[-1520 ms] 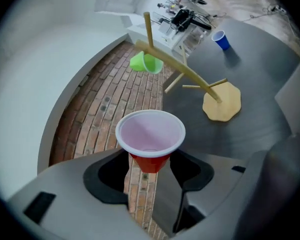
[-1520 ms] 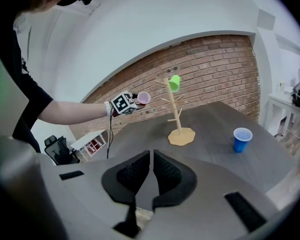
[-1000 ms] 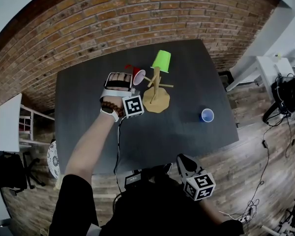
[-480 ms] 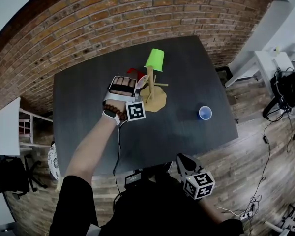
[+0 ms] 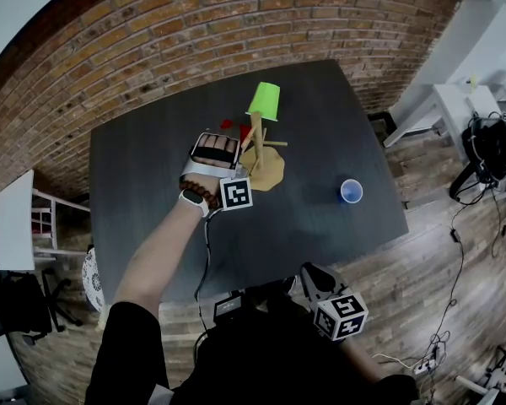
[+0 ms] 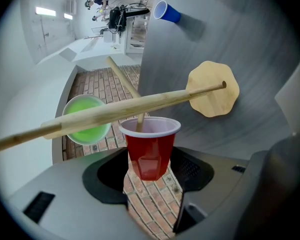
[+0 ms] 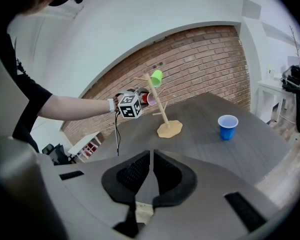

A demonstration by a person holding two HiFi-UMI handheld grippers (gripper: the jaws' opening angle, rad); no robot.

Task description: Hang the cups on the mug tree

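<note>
The wooden mug tree (image 5: 266, 169) stands mid-table with a green cup (image 5: 264, 101) hung upside down on its top. My left gripper (image 5: 234, 137) is at the tree's left side, shut on a red cup (image 6: 150, 149). That cup lies on its side, mouth toward the tree, and a thin peg (image 6: 139, 121) reaches into the mouth, below the long stem (image 6: 140, 106). The round base (image 6: 215, 89) and the green cup (image 6: 85, 119) lie beyond. A blue cup (image 5: 351, 191) stands upright on the table to the right. My right gripper (image 7: 151, 171) is shut and empty, low near the table's front edge.
The dark grey table (image 5: 152, 184) backs onto a brick wall (image 5: 152, 49). A white desk (image 5: 455, 108) with black gear stands off the right side, a white shelf (image 5: 17, 218) off the left. Cables lie on the wooden floor (image 5: 455, 251).
My left gripper has carried the red cup right and slightly down, rolling as it went, in against the tree, so the cup's mouth now sits over a peg. The right gripper has stayed put.
</note>
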